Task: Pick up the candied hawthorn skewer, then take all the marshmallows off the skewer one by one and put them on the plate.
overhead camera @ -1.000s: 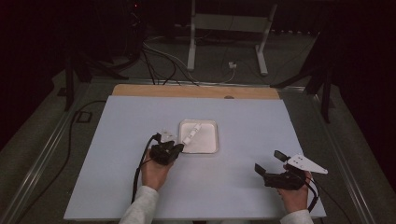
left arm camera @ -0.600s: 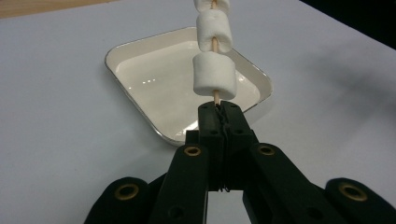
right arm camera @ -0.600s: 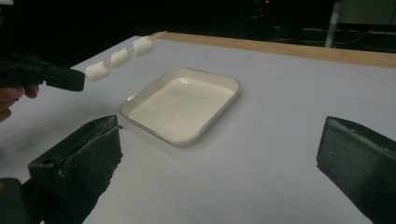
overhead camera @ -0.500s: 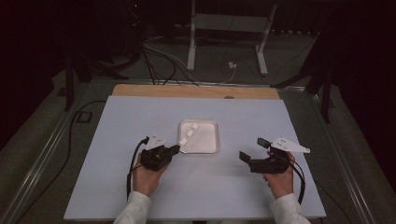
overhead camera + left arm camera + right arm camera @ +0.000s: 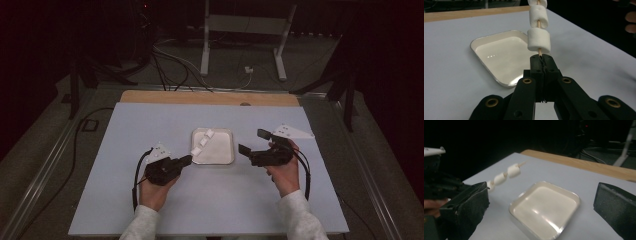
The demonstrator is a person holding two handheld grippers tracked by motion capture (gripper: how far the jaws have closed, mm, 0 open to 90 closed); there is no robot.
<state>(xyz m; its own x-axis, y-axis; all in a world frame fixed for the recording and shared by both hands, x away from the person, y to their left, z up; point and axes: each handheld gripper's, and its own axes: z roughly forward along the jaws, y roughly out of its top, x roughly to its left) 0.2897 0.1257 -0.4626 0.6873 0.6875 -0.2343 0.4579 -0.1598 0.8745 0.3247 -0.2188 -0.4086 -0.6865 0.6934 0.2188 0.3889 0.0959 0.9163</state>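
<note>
The left gripper (image 5: 541,58) has its two black jaws pressed together on the bare lower end of a thin wooden skewer (image 5: 539,51), which rises straight out from between the jaw tips. Just above the tips the lowest marshmallow (image 5: 538,40) sits on the stick, almost touching them, with a second marshmallow (image 5: 538,16) close above it and a third cut off at the top edge of the left gripper view. In the high view the left gripper (image 5: 186,160) sits at the near left corner of a shallow white tray (image 5: 220,155), and the skewered marshmallows (image 5: 202,142) slant up and away over the tray's left edge. The tray lies flat near the middle of the pale table (image 5: 125,130), nothing in its basin. The right gripper (image 5: 251,142) is held just beside the tray's right edge with its jaws spread wide apart and nothing between them; in the right gripper view its two jaws frame the tray (image 5: 571,195), with the skewer (image 5: 522,163) held in the air beyond the tray's far left side.
</note>
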